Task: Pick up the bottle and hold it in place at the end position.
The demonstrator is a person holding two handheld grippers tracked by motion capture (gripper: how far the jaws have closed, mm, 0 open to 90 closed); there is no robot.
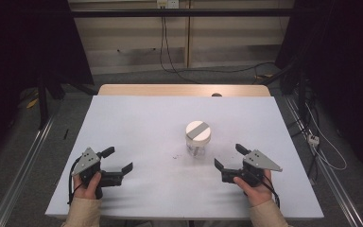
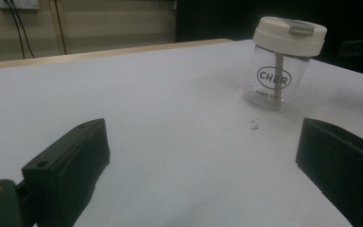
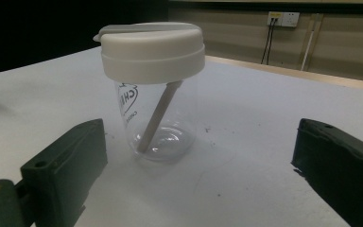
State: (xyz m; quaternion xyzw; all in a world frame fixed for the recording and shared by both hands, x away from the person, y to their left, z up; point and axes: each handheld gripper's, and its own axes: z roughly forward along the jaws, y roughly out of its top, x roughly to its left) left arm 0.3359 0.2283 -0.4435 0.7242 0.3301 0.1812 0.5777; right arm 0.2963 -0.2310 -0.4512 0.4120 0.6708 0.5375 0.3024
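A clear plastic jar (image 1: 198, 141) with a cream lid and a grey strip across the top stands upright near the middle of the white table (image 1: 137, 123). A thin straw-like stick leans inside the jar (image 3: 158, 118). The jar (image 2: 280, 71) carries printed lettering. My left gripper (image 1: 119, 160) rests open at the front left, well away from the jar, a hand on its handle. Open as well, my right gripper (image 1: 229, 156) sits at the front right, its jaws pointing toward the jar, a short gap from it. Neither gripper holds anything.
A few dark specks (image 1: 176, 155) lie on the white surface just left of the jar. A wooden strip (image 1: 184, 90) shows along the table's far edge. Cables (image 1: 326, 156) trail on the floor to the right. Metal rails run along both sides.
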